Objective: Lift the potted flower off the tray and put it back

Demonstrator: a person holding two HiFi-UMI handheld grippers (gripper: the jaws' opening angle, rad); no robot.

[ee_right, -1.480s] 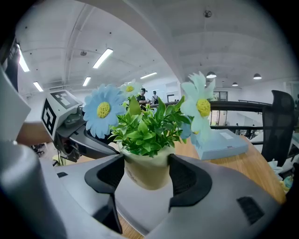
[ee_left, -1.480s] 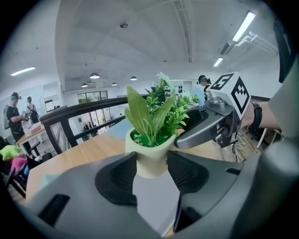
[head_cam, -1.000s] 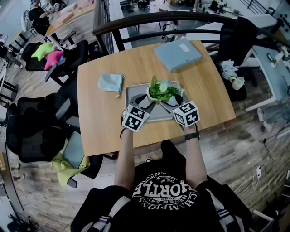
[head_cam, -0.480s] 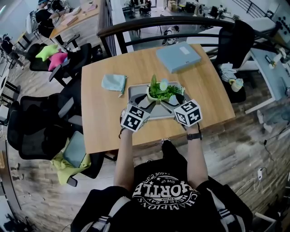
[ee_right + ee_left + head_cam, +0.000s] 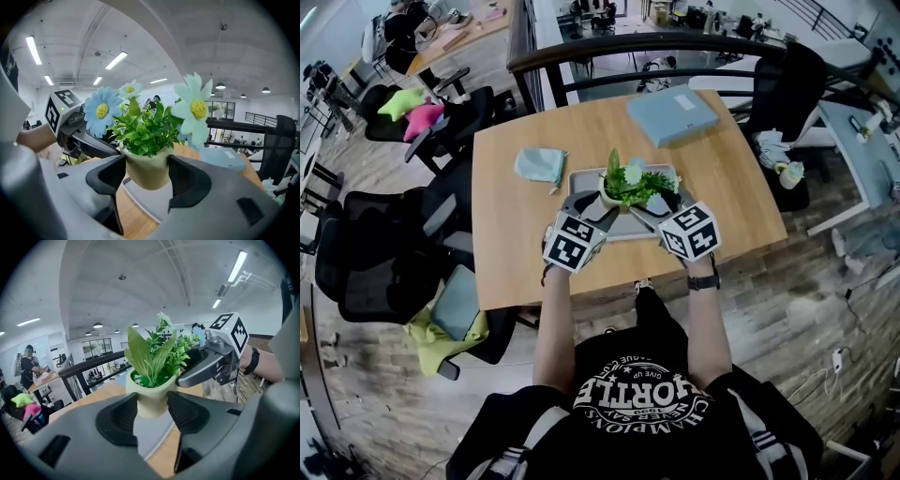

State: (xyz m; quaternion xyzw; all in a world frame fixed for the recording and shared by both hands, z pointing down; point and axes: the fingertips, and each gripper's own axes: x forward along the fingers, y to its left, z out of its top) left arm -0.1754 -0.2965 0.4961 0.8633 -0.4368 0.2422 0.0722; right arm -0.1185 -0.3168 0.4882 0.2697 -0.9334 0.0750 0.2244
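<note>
Left claw point(image 5: 152, 402) and right claw point(image 5: 147, 164) both grip the pot point(image 5: 612, 199), one on each side of it. Their dark pads press on its cream wall below the rim, and each claw is spread just to the pot's width. The pot hangs upright above the grey tray point(image 5: 623, 228), its base lifted off the tray floor. Green leaves point(image 5: 149, 352) and pale blue flowers point(image 5: 101, 110) stand up out of it. The tray lies flat on the wooden worktop point(image 5: 511, 253), toward the near edge. A light blue cloth point(image 5: 539, 165) lies left of the tray, apart from it. A flat blue box point(image 5: 672, 114) rests near the far right corner.
</note>
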